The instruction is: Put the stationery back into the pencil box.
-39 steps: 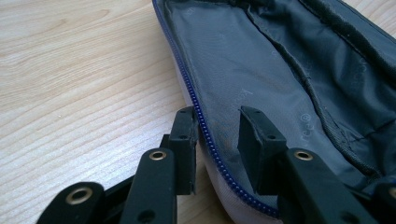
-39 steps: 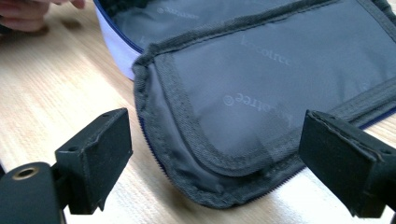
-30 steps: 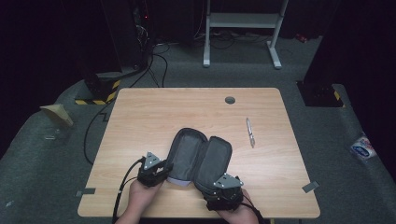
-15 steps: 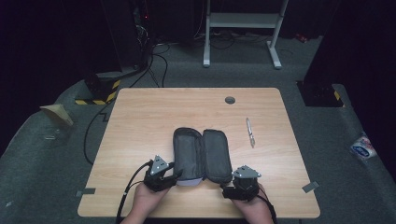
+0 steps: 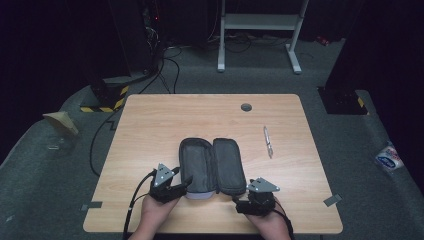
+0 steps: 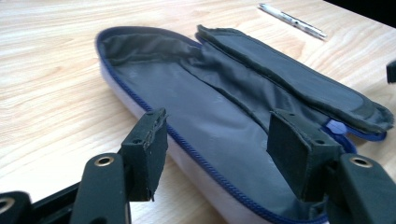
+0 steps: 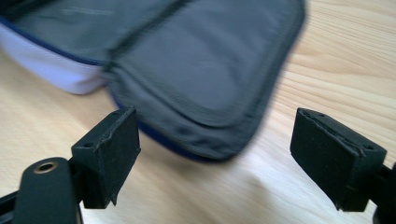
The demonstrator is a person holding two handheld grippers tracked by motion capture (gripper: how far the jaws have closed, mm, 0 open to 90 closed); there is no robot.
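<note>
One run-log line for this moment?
case: pencil case open flat, empty | left gripper: fingers just opened, straddling case rim, no grip | right gripper: open, near flap | pen: on table, apart

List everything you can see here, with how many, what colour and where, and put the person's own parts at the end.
Table: one, light wood, middle of the high view.
Pencil case: one, dark grey lining, pale outside, blue zip, lying open flat at the table's near middle.
Pen: one, silver, right of the case, apart from it.
Round cap: one, grey, set in the table's far edge.
Floor cables: several, black, beyond the table.
White frame: one, on the floor at the back.
Left claw: one, black, open over the case's near end, jaws have just been opening.
Right claw: one, black, open, nothing between its jaws.
Hands: two, at the near edge.
</note>
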